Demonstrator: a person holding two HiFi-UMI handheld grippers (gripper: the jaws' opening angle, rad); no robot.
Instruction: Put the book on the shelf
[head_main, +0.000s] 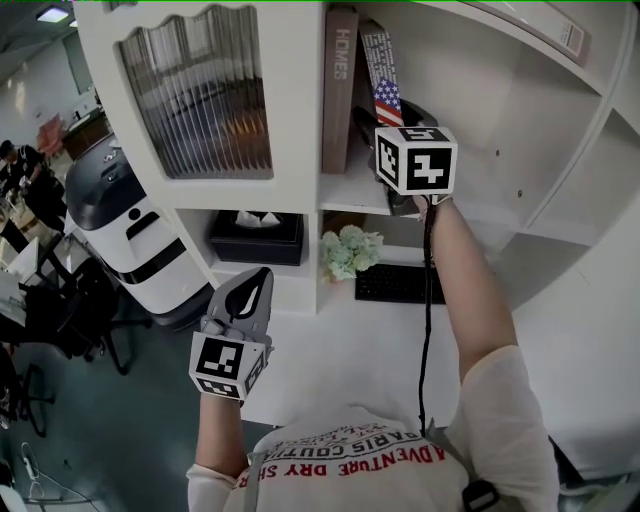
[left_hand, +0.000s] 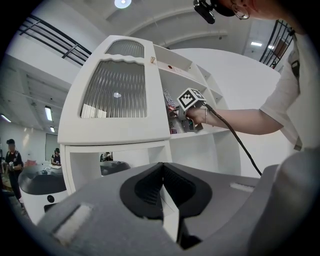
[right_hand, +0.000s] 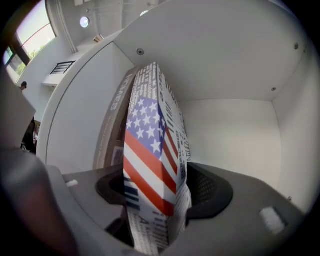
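Book (right_hand: 152, 160) stands on shelf (right_hand: 235, 135), between right gripper's (right_hand: 161, 194) parted jaws; not clamped.

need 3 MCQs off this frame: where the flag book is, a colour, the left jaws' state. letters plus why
1. Where is the flag-patterned book?
A) upper compartment of the shelf, tilted against the brown book
B) lying flat in a lower compartment
C) on the floor

2. What colour is the tissue box?
A) white
B) red
C) black

3. How do the left gripper jaws stand?
A) wide apart
B) together, nothing between
C) clamped on a book

1 A: the head view shows it leaning there.
2 C: the box is black, with white tissue poking out.
3 B: the left gripper view shows the jaws meeting, empty.
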